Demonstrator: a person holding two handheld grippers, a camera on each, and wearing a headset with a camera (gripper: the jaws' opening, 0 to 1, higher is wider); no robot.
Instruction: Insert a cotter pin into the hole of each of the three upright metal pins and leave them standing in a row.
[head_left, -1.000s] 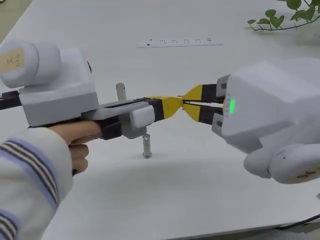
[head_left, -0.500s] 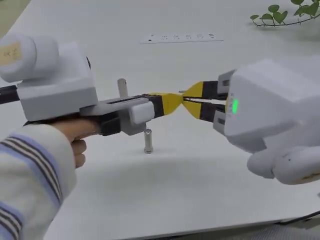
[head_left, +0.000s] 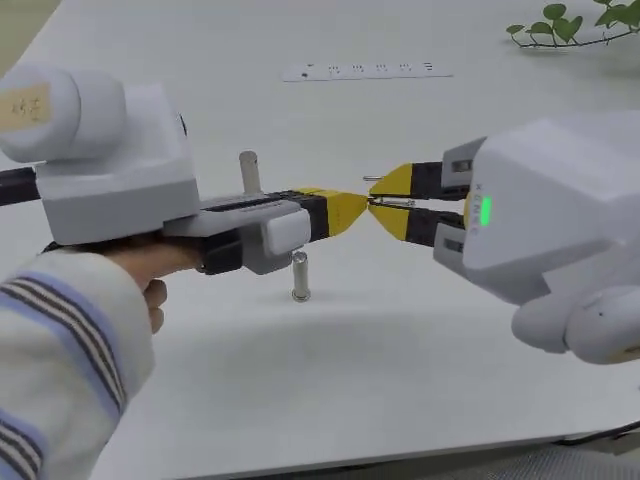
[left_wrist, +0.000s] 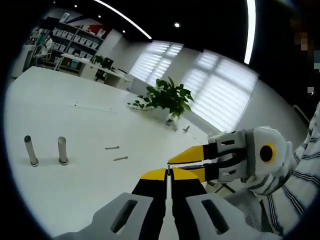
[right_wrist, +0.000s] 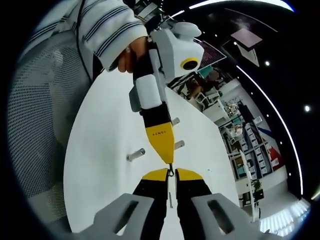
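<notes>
Right hand-held gripper (head_left: 376, 204) withdrawn slightly rightward since one second ago; both sets of tips remain nose to nose above the desk (head_left: 400, 340).
Left hand-held gripper (head_left: 355, 208): jaws pressed together; whether they nip anything cannot be told. Rear metal pin (head_left: 249, 172) stands upright on the desk behind it, front metal pin (head_left: 299, 277) upright just below it. Right hand-held gripper: jaws pinching a cotter pin (right_wrist: 170, 192) lengthwise, loop end at the tips.
</notes>
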